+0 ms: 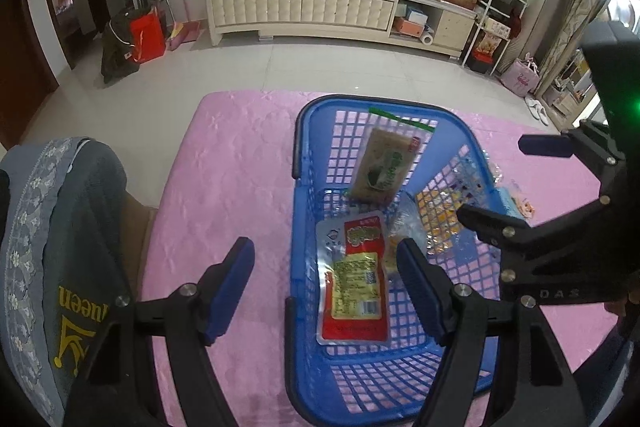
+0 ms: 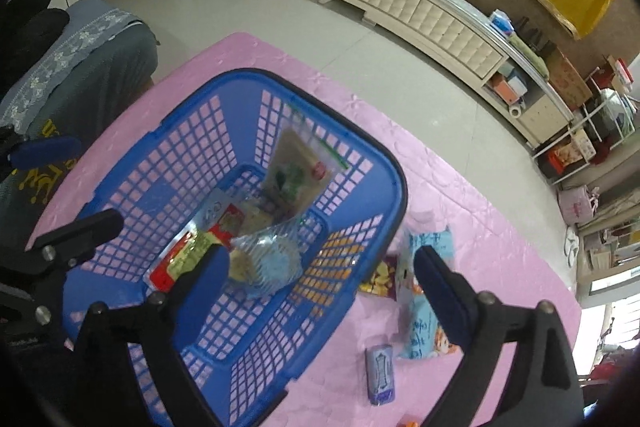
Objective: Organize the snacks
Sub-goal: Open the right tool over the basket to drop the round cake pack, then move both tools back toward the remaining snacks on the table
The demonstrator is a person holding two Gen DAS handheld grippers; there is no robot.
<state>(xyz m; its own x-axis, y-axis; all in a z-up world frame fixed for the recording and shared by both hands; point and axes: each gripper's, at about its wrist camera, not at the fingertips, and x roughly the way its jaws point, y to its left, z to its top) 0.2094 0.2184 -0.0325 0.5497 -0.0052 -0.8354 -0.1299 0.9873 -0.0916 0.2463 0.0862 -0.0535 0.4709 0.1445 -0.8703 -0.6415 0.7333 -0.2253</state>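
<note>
A blue plastic basket [image 1: 308, 163] [image 2: 168, 155] stands on the pink tablecloth. Inside lie a red snack pack [image 1: 354, 279] [image 2: 180, 259], a brown-green pack in a zip bag [image 1: 384, 169] [image 2: 298, 173] and a clear wrapped snack [image 2: 266, 259]. My left gripper [image 1: 326, 283] is open and empty, straddling the basket's left wall. My right gripper [image 2: 320, 279] is open and empty over the basket's right rim; it also shows in the left wrist view [image 1: 508, 183]. On the cloth to the right of the basket lie a light-blue pack [image 2: 420, 311], a yellow-purple pack [image 2: 380, 277] and a small purple-blue pack [image 2: 380, 375].
A grey chair back with a cloth [image 1: 60, 259] stands at the table's left edge. The pink tablecloth [image 1: 224, 179] ends at the far edge above a tiled floor. A white cabinet [image 1: 304, 7] lines the far wall.
</note>
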